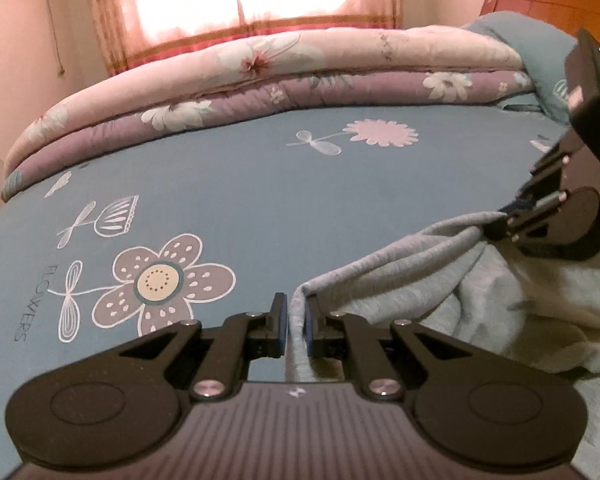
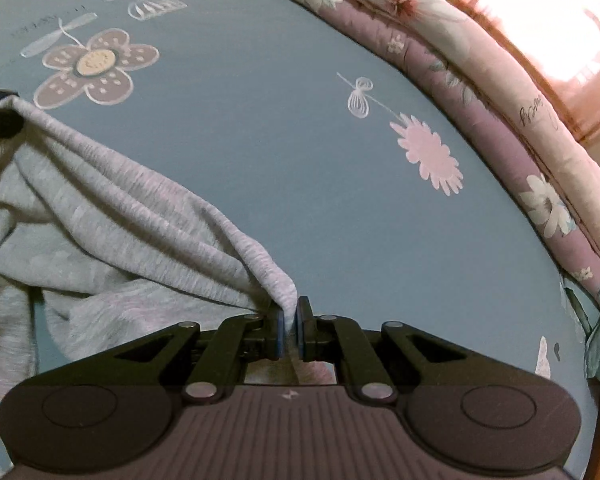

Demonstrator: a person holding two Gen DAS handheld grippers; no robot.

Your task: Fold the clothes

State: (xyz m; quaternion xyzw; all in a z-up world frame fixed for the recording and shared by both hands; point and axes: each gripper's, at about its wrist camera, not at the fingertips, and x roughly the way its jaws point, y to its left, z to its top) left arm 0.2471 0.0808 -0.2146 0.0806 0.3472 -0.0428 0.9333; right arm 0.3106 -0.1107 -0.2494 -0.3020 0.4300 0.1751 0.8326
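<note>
One grey garment [image 1: 400, 280] hangs between two tongs, left tongs [image 1: 296, 320] and right tongs [image 2: 289, 326], both clamped on its edge.

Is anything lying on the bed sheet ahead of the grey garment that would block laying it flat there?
Nothing visible. Both the left gripper and right gripper are shut on the grey garment, and the blue bed sheet ahead is bare up to the folded quilt.

Each black gripper [image 1: 296, 320] [image 2: 289, 326] has blue pads, silver pivot screws and a ribbed grey body.
</note>
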